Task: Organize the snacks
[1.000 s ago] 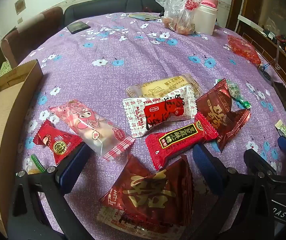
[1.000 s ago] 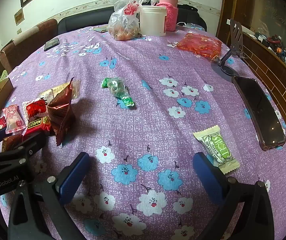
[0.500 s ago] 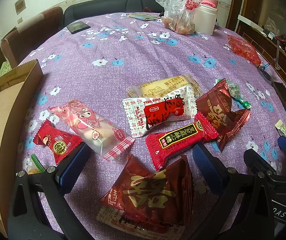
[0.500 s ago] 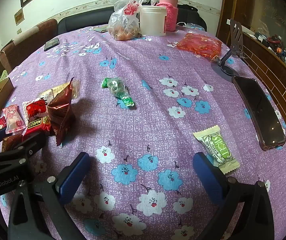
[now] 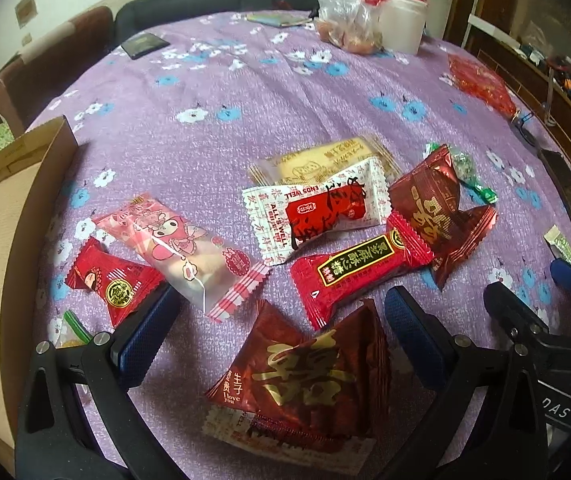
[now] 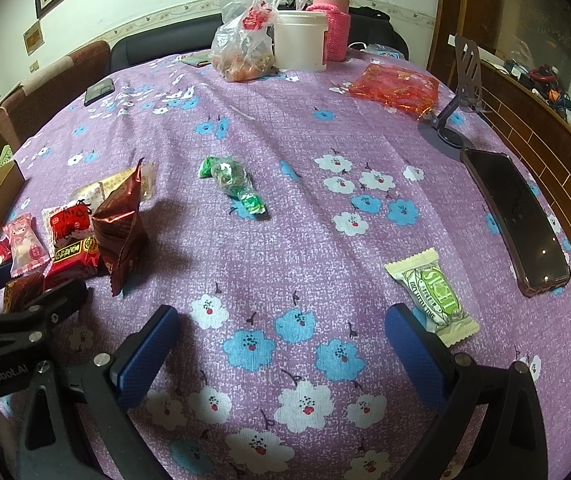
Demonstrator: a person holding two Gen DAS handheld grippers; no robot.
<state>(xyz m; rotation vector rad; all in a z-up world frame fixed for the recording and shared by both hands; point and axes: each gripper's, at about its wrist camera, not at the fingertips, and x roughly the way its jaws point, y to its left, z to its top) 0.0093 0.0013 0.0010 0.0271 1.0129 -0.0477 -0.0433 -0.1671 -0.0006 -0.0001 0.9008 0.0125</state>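
My left gripper [image 5: 281, 320] is open and empty, low over a pile of snacks on the purple flowered tablecloth. A dark red pyramid packet [image 5: 309, 376] lies between its fingers. Ahead lie a red bar [image 5: 359, 270], a white and red packet [image 5: 317, 208], a pink packet [image 5: 181, 248], a small red packet [image 5: 113, 280], a yellow biscuit packet [image 5: 325, 160] and another dark red packet [image 5: 441, 212]. My right gripper [image 6: 281, 344] is open and empty over bare cloth. A green and white candy [image 6: 431, 296] lies by its right finger. A green twist-wrapped candy [image 6: 233, 182] lies further ahead.
A cardboard box [image 5: 1, 232] stands at the table's left edge. A phone [image 6: 515, 216] and a phone stand [image 6: 461, 96] are at the right. A plastic bag [image 6: 245, 52], white tub [image 6: 299, 40], pink-sleeved bottle [image 6: 335, 28] and red bag [image 6: 395, 86] stand at the back.
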